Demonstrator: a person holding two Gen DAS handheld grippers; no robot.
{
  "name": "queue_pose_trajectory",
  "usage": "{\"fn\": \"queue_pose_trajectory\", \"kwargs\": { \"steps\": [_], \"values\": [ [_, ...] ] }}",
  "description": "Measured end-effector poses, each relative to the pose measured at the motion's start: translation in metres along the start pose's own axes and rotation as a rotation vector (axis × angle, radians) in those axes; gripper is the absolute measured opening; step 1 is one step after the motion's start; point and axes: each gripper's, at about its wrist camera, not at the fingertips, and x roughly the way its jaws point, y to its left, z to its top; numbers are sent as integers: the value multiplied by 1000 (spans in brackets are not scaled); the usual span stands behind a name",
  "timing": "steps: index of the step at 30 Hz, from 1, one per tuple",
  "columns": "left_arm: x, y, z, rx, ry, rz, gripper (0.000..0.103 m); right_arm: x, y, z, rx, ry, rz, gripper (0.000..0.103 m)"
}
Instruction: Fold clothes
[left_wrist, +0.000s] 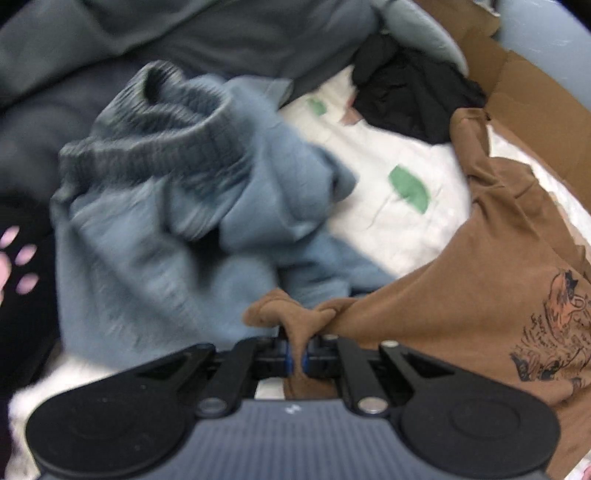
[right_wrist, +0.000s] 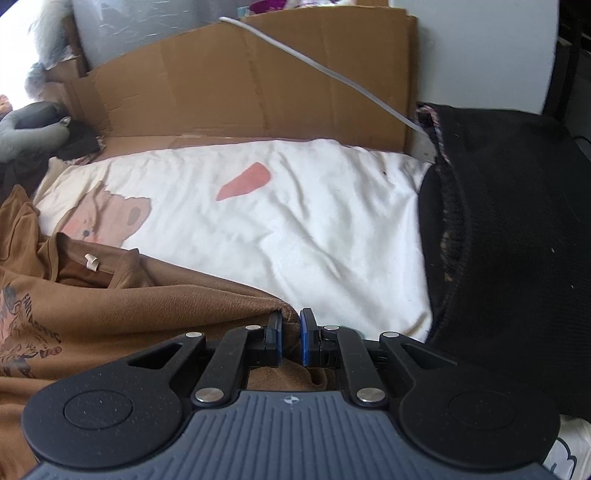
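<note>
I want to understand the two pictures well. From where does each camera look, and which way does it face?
Left wrist: sits behind the left gripper, looking steeply down at the brown shirt it pinches and a blue sweater.
Right wrist: sits behind the right gripper, looking across the white sheet toward a cardboard wall.
Shared: the brown shirt, the white sheet, the cardboard; no hands show.

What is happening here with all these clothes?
A person is folding laundry on a bed with a white sheet. Both tools grip the same brown T-shirt: the left tool pinches a bunched fold, the right tool an edge. A crumpled blue garment lies beside it, not yet folded.
</note>
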Motion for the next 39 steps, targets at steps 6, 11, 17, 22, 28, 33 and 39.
{"fn": "queue_pose_trajectory", "kwargs": {
  "steps": [6,11,17,22,28,33,39],
  "values": [
    [-12,30,-32,-47,60,47,5,-1,16,-4,-53,9,31,8],
    [-2,36,-47,-119,119,36,10,2,16,-7,-50,21,31,8],
    [-16,26,-28,-118,136,45,31,-1,14,-6,-49,14,34,8],
    [-44,12,23,-56,33,17,47,-1,15,-9,-18,4,34,8],
    [-43,-44,72,24,-59,-85,47,-2,14,-12,1,6,36,8],
    [-23,-94,104,54,-104,-198,46,-1,15,-12,-3,9,36,8],
    [9,-165,127,134,-119,-286,47,0,15,-11,-16,16,35,8]
  ]
}}
